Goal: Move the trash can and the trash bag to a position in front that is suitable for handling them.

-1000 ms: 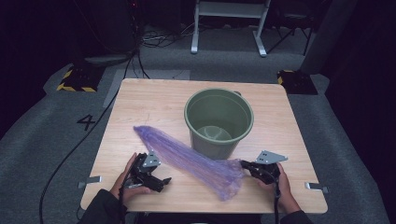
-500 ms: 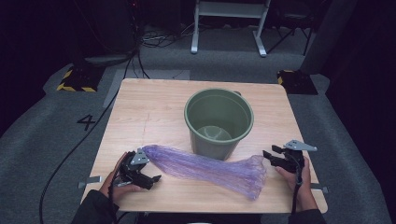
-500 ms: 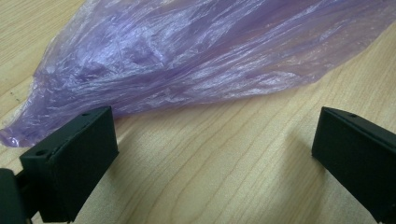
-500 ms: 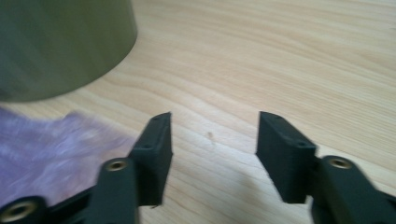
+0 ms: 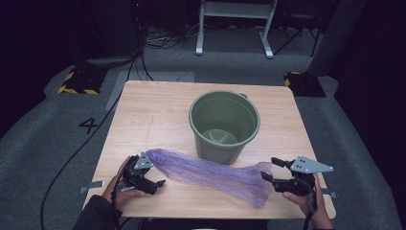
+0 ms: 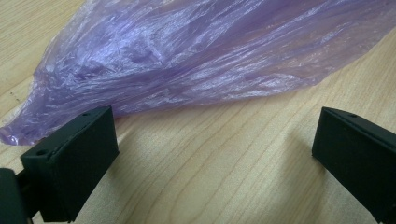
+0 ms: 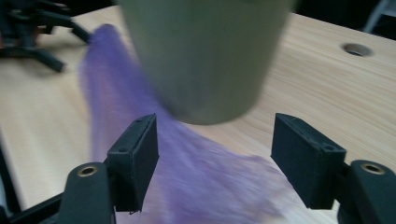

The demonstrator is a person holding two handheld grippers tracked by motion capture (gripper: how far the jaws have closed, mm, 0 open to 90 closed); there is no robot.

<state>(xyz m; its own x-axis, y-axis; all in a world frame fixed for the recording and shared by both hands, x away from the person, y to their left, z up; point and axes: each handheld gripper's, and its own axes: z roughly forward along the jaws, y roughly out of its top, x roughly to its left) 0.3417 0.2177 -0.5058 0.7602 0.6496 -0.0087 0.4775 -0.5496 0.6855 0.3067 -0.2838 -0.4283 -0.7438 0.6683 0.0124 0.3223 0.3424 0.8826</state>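
Purple plastic bag [image 5: 210, 173] lies flat on the wooden table [image 5: 153, 115], in front of the green bucket [image 5: 224, 125] on the person's side. High view: the bag's long axis runs across the table, from a narrow end near the left to a wider, crumpled end low at the right; it slants slightly toward the near edge as it goes right. Left gripper [image 5: 148, 181] sits just beside the narrow end, jaws apart, nothing between them. Right gripper [image 5: 269, 170] sits at the wide end, jaws spread, holding nothing; whether a jaw tip touches the film cannot be told from here. Bag passes just in front of the bucket's base.

Left gripper view: left gripper [image 6: 212, 154] wide open, bare wood between the jaws. Bag [image 6: 201, 60] lies beyond the jaws, not gripped; its tapered tip ends close above the left-hand jaw, just beside it.

Right gripper view, blurred: right gripper [image 7: 214, 158] wide open, released. Bag [image 7: 187, 177] spreads on the table under and between the jaws, narrowing away toward the far left gripper [image 7: 32, 28]. Bucket [image 7: 205, 51] stands upright just beyond the jaws, with the bag against its base.
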